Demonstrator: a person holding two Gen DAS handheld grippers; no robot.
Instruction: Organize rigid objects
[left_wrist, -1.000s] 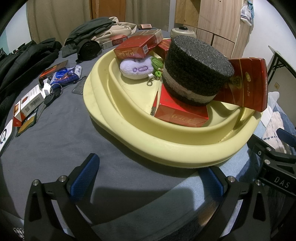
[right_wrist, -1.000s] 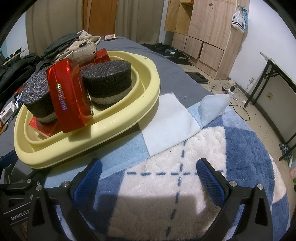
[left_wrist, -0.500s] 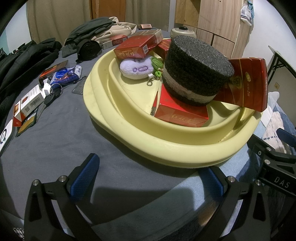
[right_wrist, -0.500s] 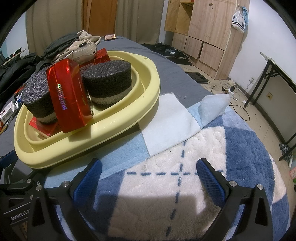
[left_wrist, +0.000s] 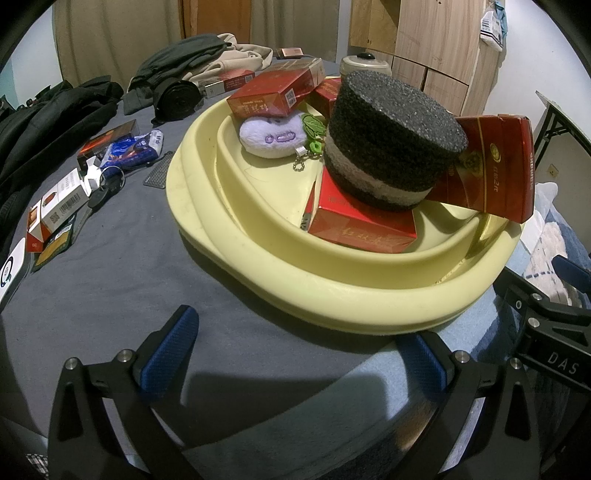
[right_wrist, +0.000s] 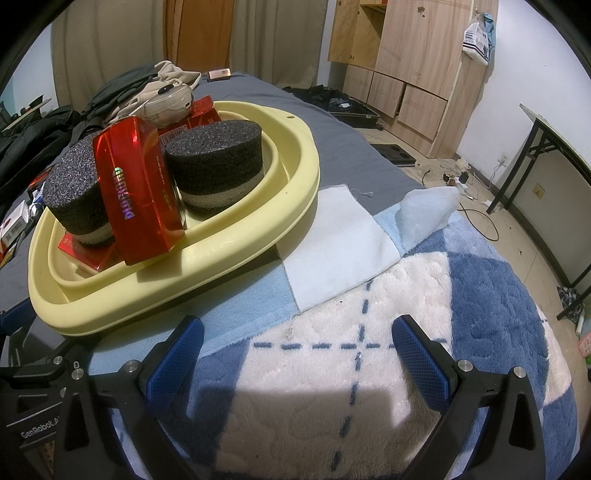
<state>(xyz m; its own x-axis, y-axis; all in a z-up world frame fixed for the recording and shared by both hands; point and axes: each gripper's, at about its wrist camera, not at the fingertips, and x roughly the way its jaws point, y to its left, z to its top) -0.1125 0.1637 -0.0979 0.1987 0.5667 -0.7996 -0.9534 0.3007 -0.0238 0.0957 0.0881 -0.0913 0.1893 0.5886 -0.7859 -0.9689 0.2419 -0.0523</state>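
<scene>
A pale yellow basin (left_wrist: 258, 266) (right_wrist: 295, 192) sits on the bed. It holds a black foam cylinder (left_wrist: 391, 136) resting on a flat red box (left_wrist: 362, 225), a shiny red box (left_wrist: 495, 166) (right_wrist: 136, 188) leaning on the rim, another red box (left_wrist: 273, 96), a lilac plush keychain (left_wrist: 273, 136) and a second foam cylinder (right_wrist: 218, 158). My left gripper (left_wrist: 299, 358) stands open just short of the basin's near rim, holding nothing. My right gripper (right_wrist: 297, 350) is open over the blue-and-white blanket, to the right of the basin.
Small boxes, a blue packet (left_wrist: 129, 151) and keys (left_wrist: 107, 188) lie on the grey sheet left of the basin. Dark clothes (left_wrist: 44, 122) pile at the far left. A fleece blanket (right_wrist: 443, 306) covers the bed's right side. A wooden wardrobe (right_wrist: 410, 62) and a folding table (right_wrist: 550, 155) stand beyond.
</scene>
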